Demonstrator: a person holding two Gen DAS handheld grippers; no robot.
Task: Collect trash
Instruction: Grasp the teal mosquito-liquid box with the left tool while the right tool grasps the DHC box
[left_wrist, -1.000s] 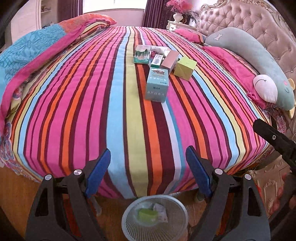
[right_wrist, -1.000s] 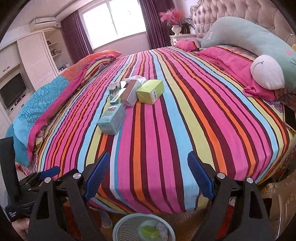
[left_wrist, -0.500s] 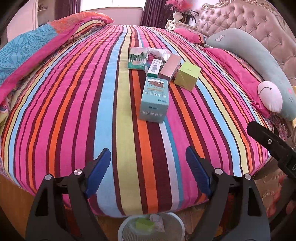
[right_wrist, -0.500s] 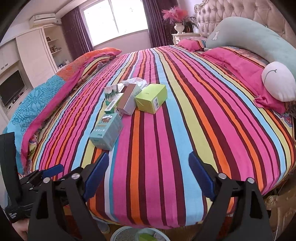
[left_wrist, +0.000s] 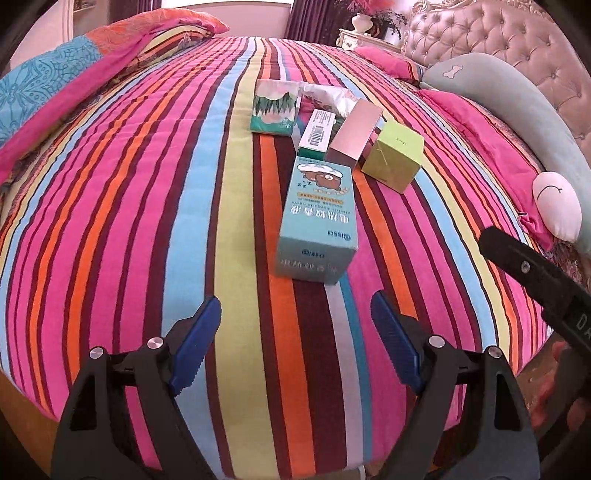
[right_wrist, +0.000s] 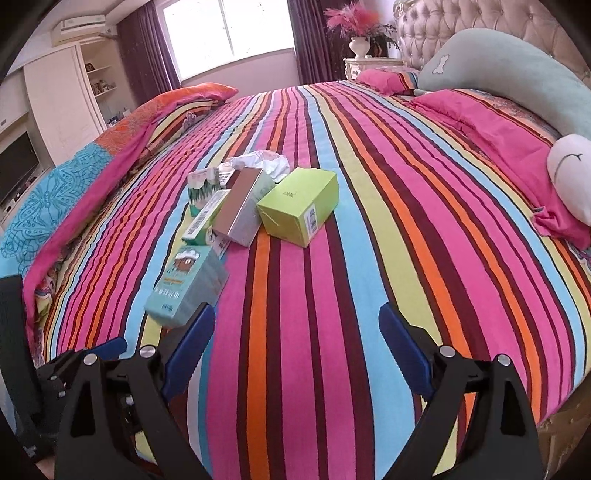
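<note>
Several empty cartons lie in a cluster on the striped bed. Nearest is a light-blue box with a bear picture (left_wrist: 319, 218) (right_wrist: 186, 286). Behind it lie a narrow white-and-green barcode box (left_wrist: 317, 131) (right_wrist: 205, 219), a metallic pink box (left_wrist: 354, 134) (right_wrist: 240, 208), a lime-green box (left_wrist: 393, 157) (right_wrist: 299, 210), a green-and-white tissue pack (left_wrist: 275, 107) (right_wrist: 201, 184) and a crumpled white wrapper (left_wrist: 332, 96) (right_wrist: 260, 162). My left gripper (left_wrist: 295, 343) is open just short of the blue box. My right gripper (right_wrist: 297, 350) is open over the stripes, the blue box at its left fingertip.
The bed's striped cover (right_wrist: 369, 221) fills both views. A teal bolster (right_wrist: 517, 77) and a white plush head (right_wrist: 570, 171) lie along the tufted headboard on the right. A folded quilt (right_wrist: 74, 192) runs down the left side. A nightstand with a vase (right_wrist: 360, 46) stands behind.
Both grippers have moved forward over the bed toward the boxes, which look larger. The white wire basket on the floor has slid out of both views. Both stay open.
</note>
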